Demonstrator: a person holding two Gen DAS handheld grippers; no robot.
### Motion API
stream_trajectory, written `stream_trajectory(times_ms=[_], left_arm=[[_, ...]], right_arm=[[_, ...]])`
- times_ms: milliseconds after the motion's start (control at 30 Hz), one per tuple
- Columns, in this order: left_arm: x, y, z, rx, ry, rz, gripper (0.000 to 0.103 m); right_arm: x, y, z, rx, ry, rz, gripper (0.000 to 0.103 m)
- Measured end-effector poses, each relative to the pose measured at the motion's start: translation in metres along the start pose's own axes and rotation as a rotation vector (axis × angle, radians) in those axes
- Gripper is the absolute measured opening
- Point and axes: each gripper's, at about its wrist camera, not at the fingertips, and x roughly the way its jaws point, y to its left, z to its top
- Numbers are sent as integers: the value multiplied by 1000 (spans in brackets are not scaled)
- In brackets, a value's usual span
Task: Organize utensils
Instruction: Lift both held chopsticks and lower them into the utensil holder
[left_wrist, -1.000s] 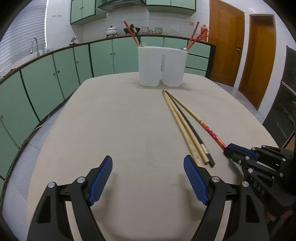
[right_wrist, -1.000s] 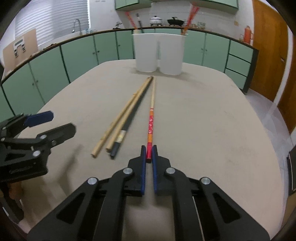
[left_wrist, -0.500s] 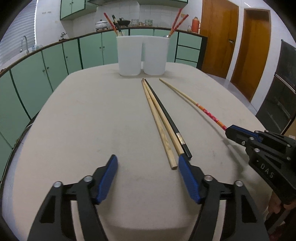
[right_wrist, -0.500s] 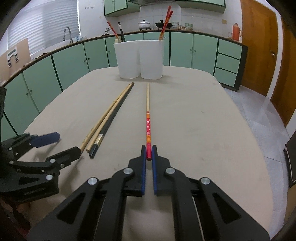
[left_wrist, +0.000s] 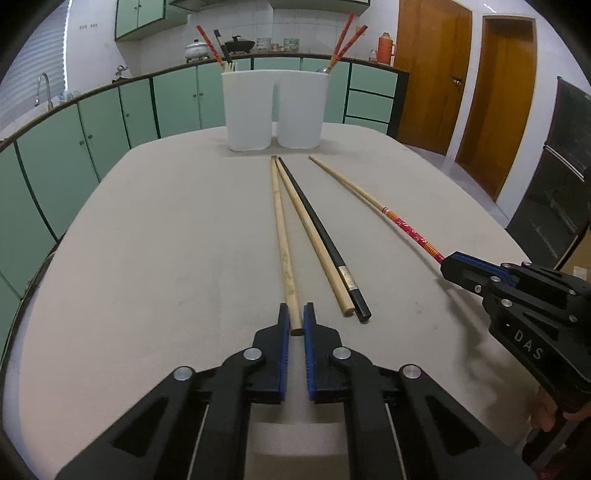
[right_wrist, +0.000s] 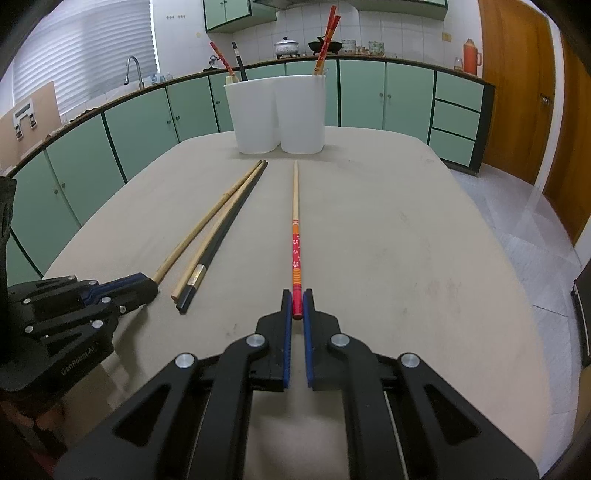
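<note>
Left wrist view: left gripper (left_wrist: 296, 324) closed on near end of plain wooden chopstick (left_wrist: 281, 236); just right, a second wooden chopstick (left_wrist: 314, 240) touching a black chopstick (left_wrist: 325, 236); right gripper (right_wrist: 296, 305) clamped on red-patterned chopstick (right_wrist: 296, 251). White twin holder (left_wrist: 275, 110) stands far-centre on table (left_wrist: 147, 240).

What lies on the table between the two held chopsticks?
A plain wooden chopstick and a black chopstick, side by side, clearest in the left wrist view.
</note>
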Motion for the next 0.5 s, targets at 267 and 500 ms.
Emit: stream_trajectory(times_ms=[267,500], left_arm=[[-21,1,10,-8,-69,21,7],[-46,2,25,-3,-148,60,7]], right_arm=[[-8,-1,4,10,-28,5,5],[-27,-1,16,-2,-87,-12,5]])
